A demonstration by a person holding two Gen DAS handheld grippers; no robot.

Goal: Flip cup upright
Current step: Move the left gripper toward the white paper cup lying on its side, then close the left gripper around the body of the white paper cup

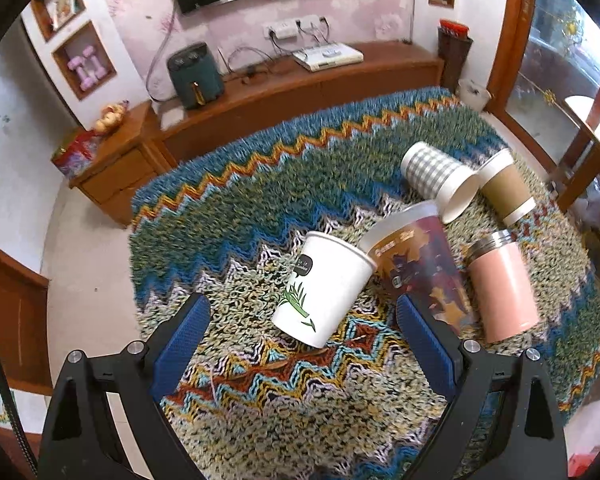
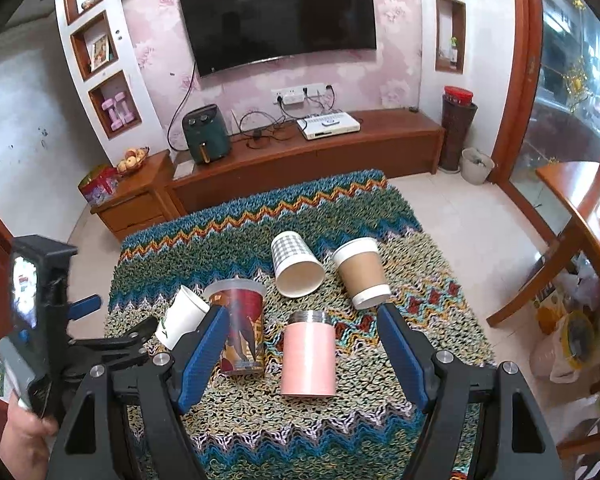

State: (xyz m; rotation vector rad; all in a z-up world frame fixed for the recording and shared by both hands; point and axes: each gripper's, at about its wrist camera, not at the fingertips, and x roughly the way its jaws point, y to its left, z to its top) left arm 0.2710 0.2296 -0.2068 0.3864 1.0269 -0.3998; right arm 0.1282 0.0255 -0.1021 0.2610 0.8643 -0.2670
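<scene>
Shaggy zigzag rug (image 2: 260,240) covers the table below a wall-mounted TV (image 2: 278,16), and five cups lie scattered on it, apparently tipped over for the flipping exercise. Leftmost, the white bamboo-print paper cup (image 1: 324,288) lies on its side, mouth away from the left gripper (image 1: 302,344), whose jaws are spread wide and empty on either side of it, seemingly lined up for a grasp. Next lie the printed plastic cup (image 2: 242,330), pink steel tumbler (image 2: 309,354), checked paper cup (image 2: 296,264) and brown sleeved cup (image 2: 362,272). The right gripper (image 2: 302,354) hovers with jaws released. Its left finger hides part of the white cup; print details stay unreadable.
</scene>
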